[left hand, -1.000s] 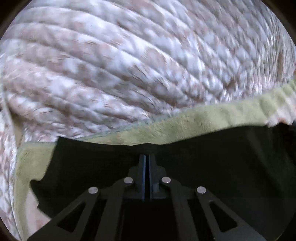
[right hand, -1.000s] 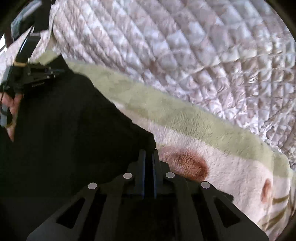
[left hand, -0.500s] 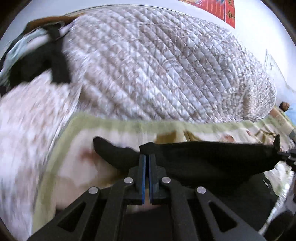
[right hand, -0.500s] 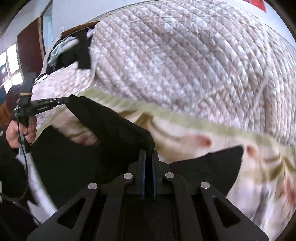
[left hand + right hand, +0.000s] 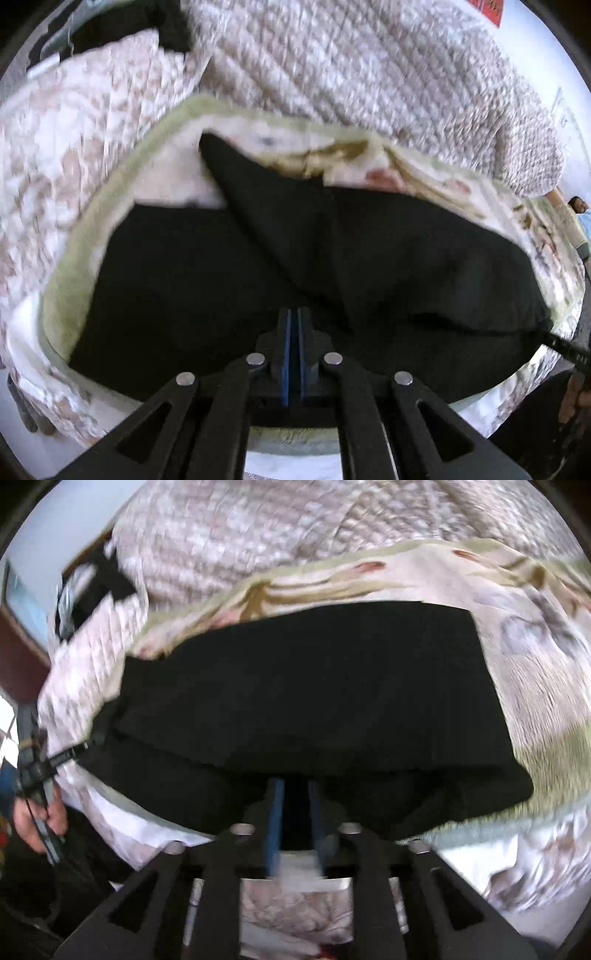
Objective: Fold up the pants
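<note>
Left gripper [image 5: 294, 314]: jaws have just been opening, now a thin slit; whether black cloth remains pinched, cannot tell. Right gripper [image 5: 294, 786]: jaws have just been parting, now clearly apart, pants hem between them, pads not pressing. Pants [image 5: 314, 701]: black, folded over, lying on the floral blanket [image 5: 535, 686], long axis across both views. Fold layers merge in the dark cloth; all motion-blurred. Quilt [image 5: 351, 62] heaped beyond the far edge. Person's left hand [image 5: 37, 812] at the right-wrist view's left border.
</note>
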Motion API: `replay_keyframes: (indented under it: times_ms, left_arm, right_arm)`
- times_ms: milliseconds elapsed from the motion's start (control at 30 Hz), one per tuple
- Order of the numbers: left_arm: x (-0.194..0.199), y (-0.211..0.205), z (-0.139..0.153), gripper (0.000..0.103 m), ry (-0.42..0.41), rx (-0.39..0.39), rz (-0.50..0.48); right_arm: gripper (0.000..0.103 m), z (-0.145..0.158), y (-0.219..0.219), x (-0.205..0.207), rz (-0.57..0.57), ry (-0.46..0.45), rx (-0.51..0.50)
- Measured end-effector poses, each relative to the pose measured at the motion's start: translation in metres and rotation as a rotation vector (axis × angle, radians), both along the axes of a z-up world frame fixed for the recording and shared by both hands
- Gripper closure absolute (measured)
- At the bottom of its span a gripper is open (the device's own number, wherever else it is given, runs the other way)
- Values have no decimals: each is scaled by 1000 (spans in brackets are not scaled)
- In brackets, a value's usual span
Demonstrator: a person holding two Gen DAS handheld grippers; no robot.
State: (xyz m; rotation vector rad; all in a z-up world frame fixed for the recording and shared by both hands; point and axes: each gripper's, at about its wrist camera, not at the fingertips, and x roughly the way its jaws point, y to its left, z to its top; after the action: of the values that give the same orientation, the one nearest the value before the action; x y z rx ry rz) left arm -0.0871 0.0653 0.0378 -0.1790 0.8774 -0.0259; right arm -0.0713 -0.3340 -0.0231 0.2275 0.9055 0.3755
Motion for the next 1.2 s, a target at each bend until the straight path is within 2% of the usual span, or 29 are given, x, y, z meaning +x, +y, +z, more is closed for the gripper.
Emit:
replay_keyframes:
  times_ms: [33,100,167,300,400,567,600,633,667,700,733,767,800,833,900,1033,1133,1200]
  left_arm:
    - [2,-2,5,87,-17,8,-2]
    - [14,-12,17,57,-56,43,-19]
    - [33,-22,19,51,-72,82,-44]
    - [73,-43,1,50,-37,192,-101]
    - [97,-52,-17,50,3,260,-106]
    - [117,-53,-32,50,15,295,-88]
    - [116,-53,-33,54,8,299,-85]
    - [116,-54,-32,64,4,306,-92]
    - [117,-54,-31,98,-3,319,-84]
    - [116,-52,-31,98,-1,327,-72]
    - [113,-45,-29,98,-10,307,-51]
    - [108,-38,-24,99,-27,282,-29]
    - [102,-30,-20,99,-47,263,-2]
    - [95,-22,-14,99,-67,243,32]
    - [70,2,1,99,-131,163,118]
    - [14,48,14,99,-214,51,283]
    - [-3,72,-1,98,-181,-14,345]
    - [-1,86,-15,98,-130,-78,371]
  right_arm:
    - [63,0,-3,-4,-19,-9,27]
    - [59,1,-11,-9,-69,-15,88]
    - [59,-4,-17,-12,-104,1,130]
    - [59,-15,-30,-12,-193,39,186]
    - [59,-16,-43,-9,-245,32,244]
    - [59,-15,-57,2,-335,28,284]
    - [59,-16,-58,5,-349,31,295]
    - [59,-16,-60,7,-367,23,309]
    - [59,-16,-60,7,-384,14,316]
    - [59,-15,-61,7,-398,4,326]
    - [59,-15,-61,8,-406,-6,330]
    - [65,-14,-61,8,-414,-14,325]
    - [75,-13,-60,7,-425,-20,310]
    - [91,-13,-62,6,-439,-24,291]
    - [92,-13,-68,4,-447,-27,330]
    - [92,-9,-68,1,-452,-46,329]
    - [92,-8,-66,2,-453,-49,329]
    - [92,-11,-67,4,-464,-35,330]
